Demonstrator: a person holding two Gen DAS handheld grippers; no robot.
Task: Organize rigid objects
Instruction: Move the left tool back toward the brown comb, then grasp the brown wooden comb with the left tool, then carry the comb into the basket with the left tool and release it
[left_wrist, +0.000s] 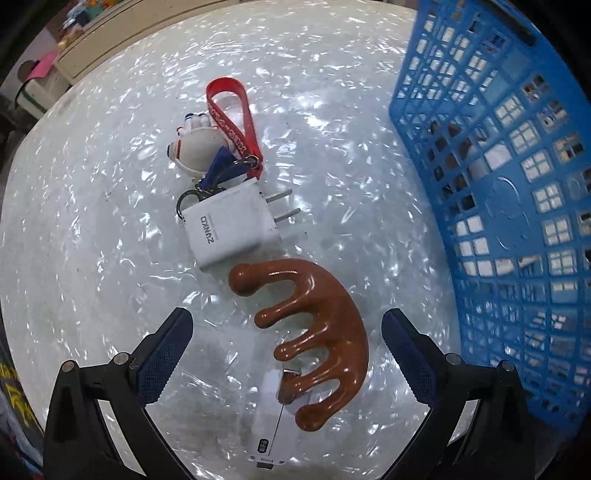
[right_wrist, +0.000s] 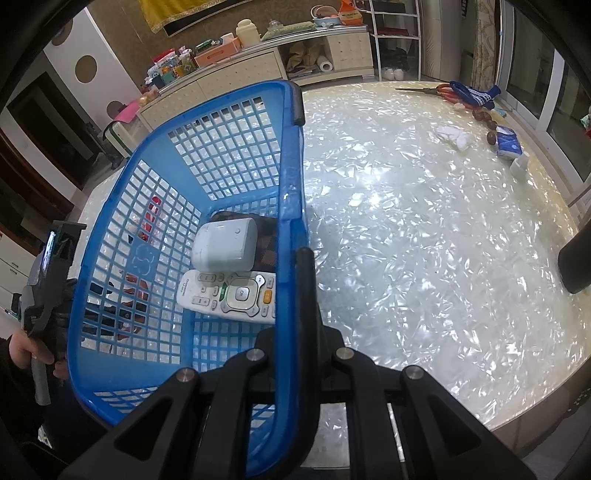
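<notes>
In the left wrist view a brown claw-shaped massager (left_wrist: 317, 332) lies on the table between the fingers of my open left gripper (left_wrist: 286, 354). It rests partly on a small white device (left_wrist: 275, 432). Beyond it lie a white charger plug (left_wrist: 232, 229) and a keychain with a white figure (left_wrist: 197, 146) and a red strap (left_wrist: 236, 118). The blue basket (left_wrist: 509, 206) stands to the right. In the right wrist view my right gripper (right_wrist: 291, 273) is shut on the near rim of the blue basket (right_wrist: 291, 206). Inside lie a white remote (right_wrist: 232, 295) and a white case (right_wrist: 225, 243).
The pearly round table (right_wrist: 424, 240) holds scissors (right_wrist: 432, 89), a blue sock (right_wrist: 476, 94), a tissue pack (right_wrist: 509, 144) and white bits at its far right edge. A dark cylinder (right_wrist: 574, 258) stands at the right. A sideboard (right_wrist: 251, 62) stands behind the table.
</notes>
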